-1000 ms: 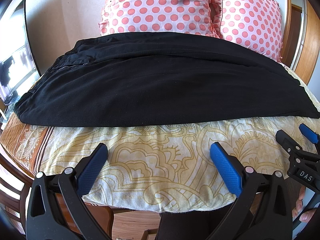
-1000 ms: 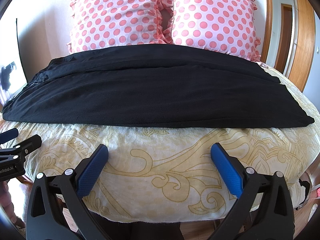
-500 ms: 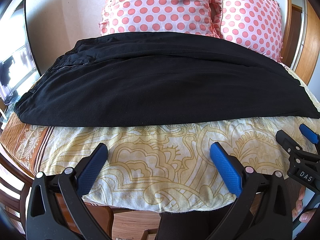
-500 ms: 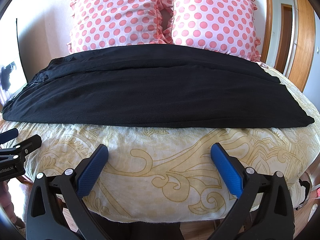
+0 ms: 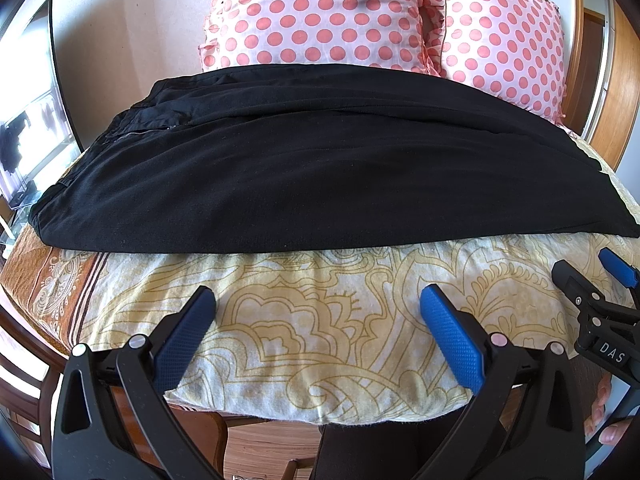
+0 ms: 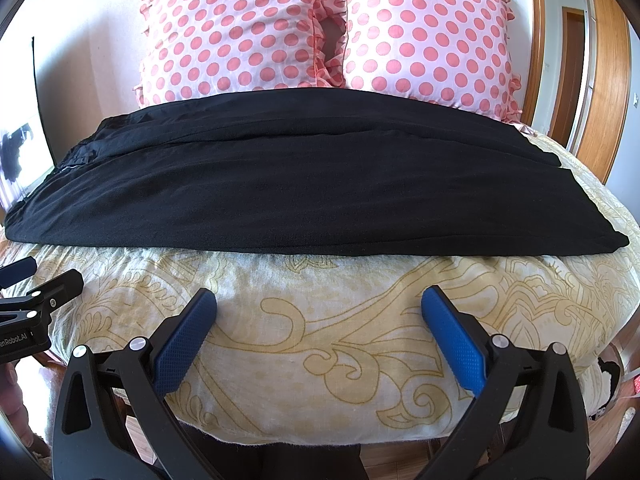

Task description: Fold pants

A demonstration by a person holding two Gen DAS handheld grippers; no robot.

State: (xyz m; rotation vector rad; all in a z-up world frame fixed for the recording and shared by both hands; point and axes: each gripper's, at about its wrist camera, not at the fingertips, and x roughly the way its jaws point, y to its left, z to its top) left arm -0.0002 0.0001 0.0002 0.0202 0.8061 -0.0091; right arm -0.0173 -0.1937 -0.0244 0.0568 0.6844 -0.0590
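Black pants (image 5: pixel 312 168) lie flat across the bed, waistband and zipper to the left, leg ends to the right; they fill the middle of the right wrist view too (image 6: pixel 288 188). My left gripper (image 5: pixel 316 304) hovers open over the near edge of the bed, short of the pants' near edge, nothing between its blue pads. My right gripper (image 6: pixel 318 304) is open in the same way, further right along that edge. Each gripper shows in the other's view: the right gripper (image 5: pixel 600 276) at the right, the left gripper (image 6: pixel 32 280) at the left.
The bed cover (image 5: pixel 320 340) is cream with a gold pattern. Two pink polka-dot pillows (image 6: pixel 320 32) stand against the wall behind the pants. A wooden door frame (image 6: pixel 600 80) is at the right, a glass-topped table (image 5: pixel 24 148) at the left. Fingers (image 5: pixel 608 428) hold the right gripper.
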